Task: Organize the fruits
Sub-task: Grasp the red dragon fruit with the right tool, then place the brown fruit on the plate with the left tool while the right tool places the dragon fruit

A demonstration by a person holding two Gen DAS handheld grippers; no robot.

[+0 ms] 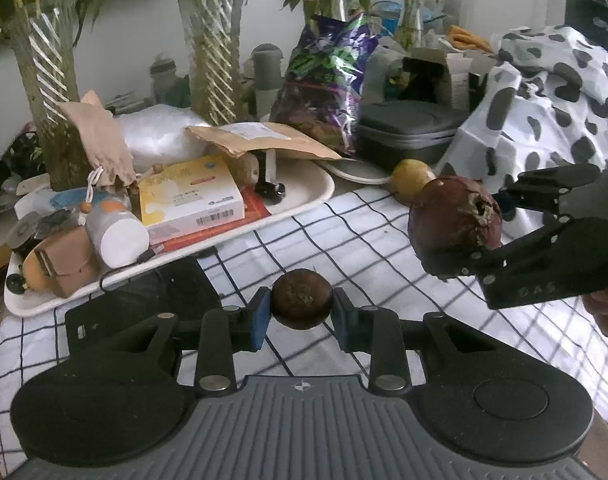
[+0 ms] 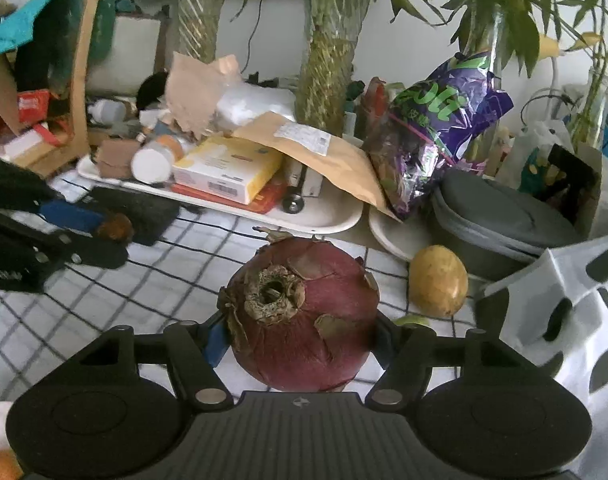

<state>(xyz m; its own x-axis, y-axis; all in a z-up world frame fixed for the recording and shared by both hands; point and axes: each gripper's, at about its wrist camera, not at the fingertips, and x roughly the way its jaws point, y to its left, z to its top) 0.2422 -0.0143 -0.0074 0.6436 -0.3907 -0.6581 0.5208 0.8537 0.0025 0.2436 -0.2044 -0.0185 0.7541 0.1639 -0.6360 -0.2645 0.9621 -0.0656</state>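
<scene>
Pinching a small brown fruit (image 1: 301,299) between left fingers (image 1: 259,318), right fingers (image 2: 216,344) clamping large red fruit (image 2: 304,316).

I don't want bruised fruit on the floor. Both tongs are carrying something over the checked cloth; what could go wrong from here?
1. The big red fruit is far wider than the right tongs' pads, so it may roll out.
2. The left tongs pinch the small brown fruit only at its sides; a tilt might drop it.
3. The yellow fruit lies close under the right tongs and could get knocked.
</scene>
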